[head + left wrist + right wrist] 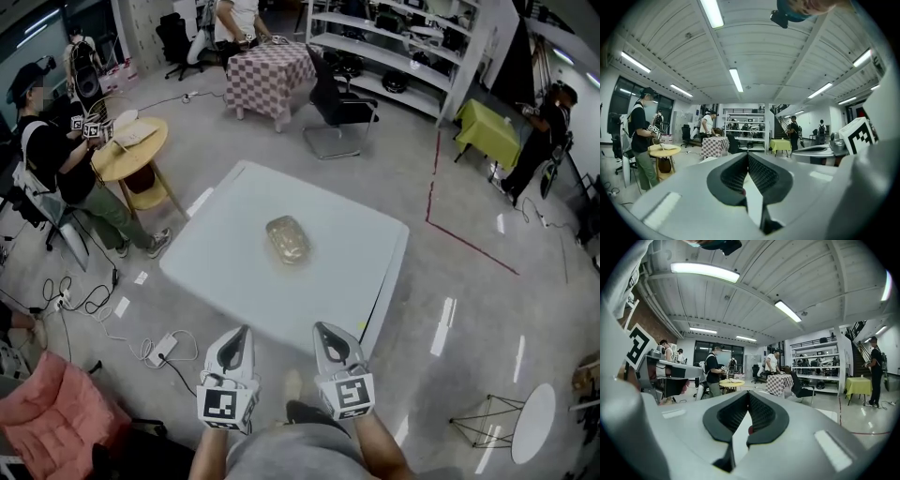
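the left tool [748,155] is seen with its jaws pressed together at the tips, and nothing is held between the ribbed pads. the right tool [749,394] is likewise pressed together, and nothing is gripped by it. in the head view both tools are held side by side at 6 o'clock, the left at 7 and the right at 5, with their tips pointed toward 12 o'clock. they are seen just at the near edge of a white worktop [225,258]; nothing is touched by either.

a beige-brown wrapped lump [287,240] is found near the middle of the worktop, at 12 o'clock from the tools and well apart from both. what is inside the wrapping cannot be told.

on the floor at 9 o'clock from the left tool a white power strip [161,349] lies among cables, and a pink cushion [52,412] is seen at 8 o'clock. at 10 o'clock from the white worktop a round wooden worktop [131,155] stands, with a seated person [56,164] just beside it. a checked cloth [267,75] is spread over a table at 12 o'clock, a black chair [339,108] is placed near it at 1 o'clock, and a red line [464,242] is marked on the floor at 3 o'clock.
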{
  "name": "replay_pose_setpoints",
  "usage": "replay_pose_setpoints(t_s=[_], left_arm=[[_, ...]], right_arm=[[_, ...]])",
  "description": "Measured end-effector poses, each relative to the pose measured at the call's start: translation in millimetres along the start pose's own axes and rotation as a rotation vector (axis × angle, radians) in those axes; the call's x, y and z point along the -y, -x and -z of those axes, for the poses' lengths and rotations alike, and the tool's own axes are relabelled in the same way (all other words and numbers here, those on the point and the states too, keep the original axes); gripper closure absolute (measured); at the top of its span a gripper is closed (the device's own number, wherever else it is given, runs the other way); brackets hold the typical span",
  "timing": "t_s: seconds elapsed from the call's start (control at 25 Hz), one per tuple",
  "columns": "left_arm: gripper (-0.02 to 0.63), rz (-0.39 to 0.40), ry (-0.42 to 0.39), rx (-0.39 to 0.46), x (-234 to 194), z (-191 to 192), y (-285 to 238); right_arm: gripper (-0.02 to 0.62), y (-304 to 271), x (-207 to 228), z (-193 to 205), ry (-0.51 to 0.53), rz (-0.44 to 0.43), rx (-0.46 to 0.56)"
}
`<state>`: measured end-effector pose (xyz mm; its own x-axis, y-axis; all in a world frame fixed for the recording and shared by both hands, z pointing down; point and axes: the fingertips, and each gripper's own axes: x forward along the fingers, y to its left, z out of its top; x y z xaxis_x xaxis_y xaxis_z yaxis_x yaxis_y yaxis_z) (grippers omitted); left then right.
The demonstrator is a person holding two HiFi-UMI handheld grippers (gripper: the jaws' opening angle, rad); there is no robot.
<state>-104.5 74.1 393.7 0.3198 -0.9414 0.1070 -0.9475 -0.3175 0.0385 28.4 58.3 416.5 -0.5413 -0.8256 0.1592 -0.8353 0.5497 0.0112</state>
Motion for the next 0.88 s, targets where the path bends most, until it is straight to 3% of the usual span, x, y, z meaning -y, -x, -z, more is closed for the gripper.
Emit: replay_pose_setpoints(t_s=[0.4, 0.88], left_arm=[[0.594, -0.007, -0.005, -0.036, -14.0, 6.9, -77.3], [0.594, 0.017, -0.009, -0.093, -16.4, 25.0, -128.9]], right_arm=[[0.591, -65.4, 50.2, 13.3, -0.023, -0.017, -0.025], [0.591, -103.9, 77.2, 26.7, -0.056, -0.029, -0.038]])
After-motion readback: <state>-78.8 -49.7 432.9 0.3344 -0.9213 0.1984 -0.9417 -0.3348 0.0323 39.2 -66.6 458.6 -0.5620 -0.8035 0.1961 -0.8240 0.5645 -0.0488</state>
